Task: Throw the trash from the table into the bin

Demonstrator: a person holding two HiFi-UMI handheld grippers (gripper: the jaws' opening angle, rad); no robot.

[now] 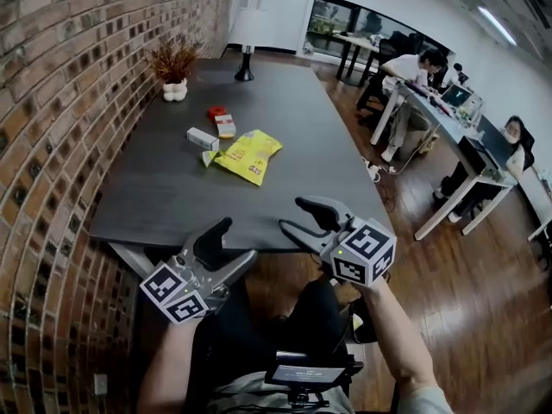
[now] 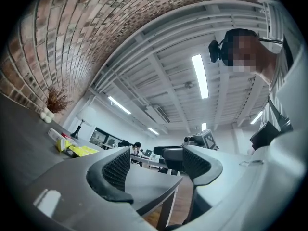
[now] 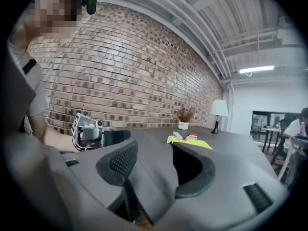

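Note:
On the dark table (image 1: 172, 197) lies the trash: a yellow snack bag (image 1: 248, 155), a small white box (image 1: 203, 138) and a red-and-white packet (image 1: 223, 124). They are well beyond both grippers. My left gripper (image 1: 231, 247) hangs off the table's near edge, open and empty. To its right, at the same edge, my right gripper (image 1: 302, 216) also stands open with nothing between its fingers. The right gripper view looks through the right gripper (image 3: 156, 160) across the tabletop to the yellow bag (image 3: 190, 142). The left gripper (image 2: 156, 165) frames the table's corner. No bin shows in any view.
A brick wall (image 1: 52, 145) runs along the table's left side. A potted plant (image 1: 174, 80) and a black-footed lamp (image 1: 245, 67) stand at the far end. To the right is wooden floor (image 1: 466, 300), with people seated at desks (image 1: 431, 102).

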